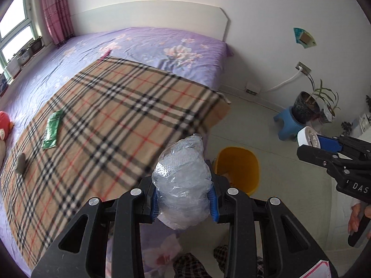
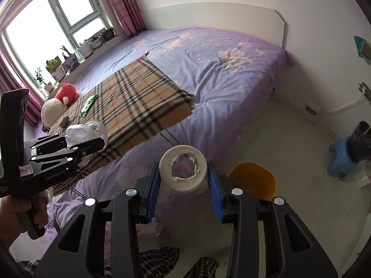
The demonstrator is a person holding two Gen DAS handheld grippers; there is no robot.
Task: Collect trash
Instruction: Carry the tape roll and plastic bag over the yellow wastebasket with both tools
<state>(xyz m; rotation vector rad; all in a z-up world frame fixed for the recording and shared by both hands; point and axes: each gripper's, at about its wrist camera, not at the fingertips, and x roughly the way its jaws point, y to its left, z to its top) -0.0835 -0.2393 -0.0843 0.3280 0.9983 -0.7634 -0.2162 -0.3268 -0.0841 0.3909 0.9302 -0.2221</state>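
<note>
So both hands are loaded up right now. The left gripper (image 1: 185, 202) is clamped on a crumpled clear plastic bag (image 1: 183, 183), the blue pads squeezing it from both sides, and the bag sticks up well above the fingers. The right gripper (image 2: 184, 191) has its jaws closed on a white round container (image 2: 183, 169) with a torn foil seal on top, ragged hole in the middle; from the left camera you can see it side-on at the gripper tip (image 1: 309, 139). Both are held out over the edge of the bed (image 2: 231, 81), which has a purple flowered sheet and a tan plaid blanket (image 1: 111, 120) spread across it. Down on the pale floor, just beside the bed, sits a yellow bin (image 1: 238, 169), below and a bit right of the bag in the left view. There's more stuff on the blanket: a green wrapper (image 1: 52, 131) lying flat, and a small grey lump (image 1: 20, 162) near it, can't tell what that one is. A red and cream plush toy (image 2: 59, 103) is at the window end of the bed. Over by the wall there's a dark potted plant (image 1: 306, 108) standing on a little blue stool (image 1: 287, 125). Person's wearing plaid trousers (image 2: 157, 264), visible at the bottom.
</note>
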